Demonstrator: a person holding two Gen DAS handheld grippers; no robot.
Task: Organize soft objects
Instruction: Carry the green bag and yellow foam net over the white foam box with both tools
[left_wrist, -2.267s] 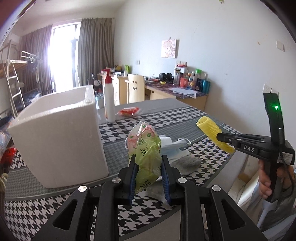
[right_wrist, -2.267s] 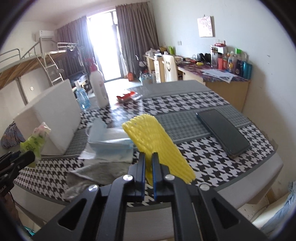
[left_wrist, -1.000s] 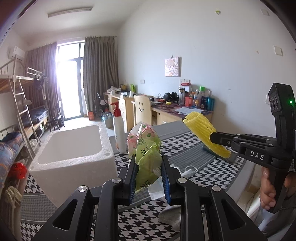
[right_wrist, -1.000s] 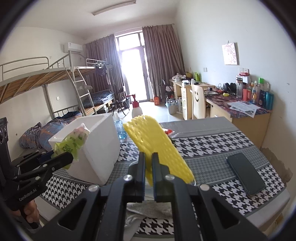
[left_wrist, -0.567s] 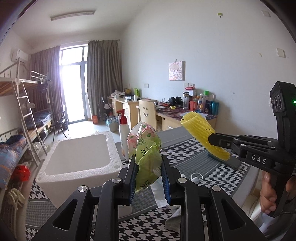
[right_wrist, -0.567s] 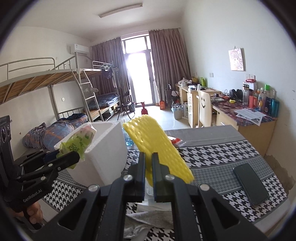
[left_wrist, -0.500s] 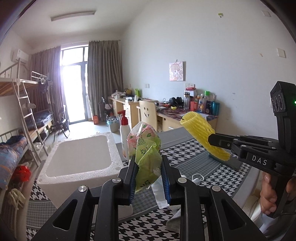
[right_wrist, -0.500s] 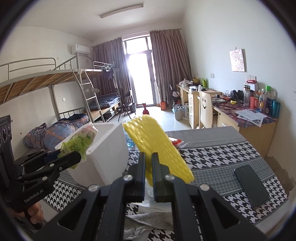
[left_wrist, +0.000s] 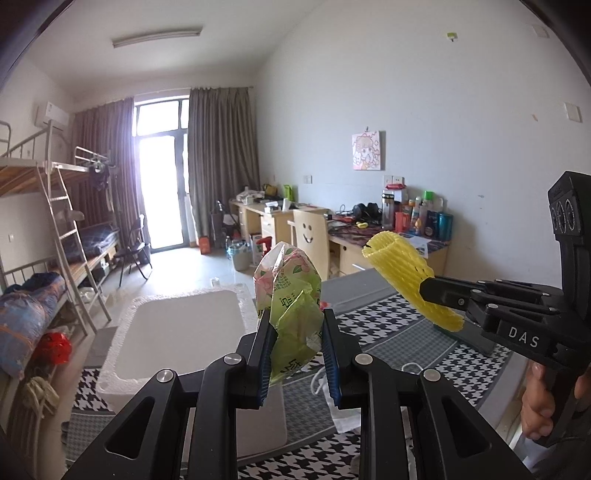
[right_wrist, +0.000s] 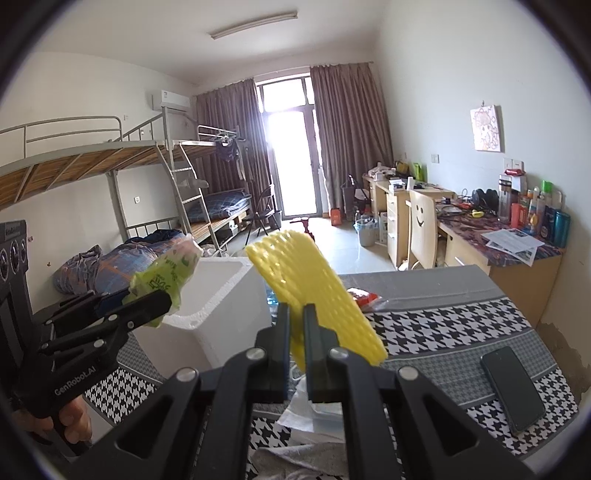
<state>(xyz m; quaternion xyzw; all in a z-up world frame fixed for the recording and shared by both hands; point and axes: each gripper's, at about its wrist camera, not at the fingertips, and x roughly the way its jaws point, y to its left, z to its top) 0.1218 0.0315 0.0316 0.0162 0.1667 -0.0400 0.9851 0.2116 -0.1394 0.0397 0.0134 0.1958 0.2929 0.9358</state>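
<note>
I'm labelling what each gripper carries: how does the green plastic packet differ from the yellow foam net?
The green plastic packet is crinkled, glossy, printed film in green and pink; the yellow foam net is plain yellow with a mesh of holes. The packet bunches into an irregular wad, while the net keeps a flattened tube shape, open at its end. The left gripper clamps the packet; the right gripper clamps the net. Both are soft and held above the table.

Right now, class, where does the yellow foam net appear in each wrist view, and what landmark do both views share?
Left wrist view: the yellow foam net is at right of centre, pinched by the right hand-held gripper that reaches in from the right.
Right wrist view: it is at centre, rising from between that gripper's own fingers.
Shared landmark: the white foam box on the table.
</note>
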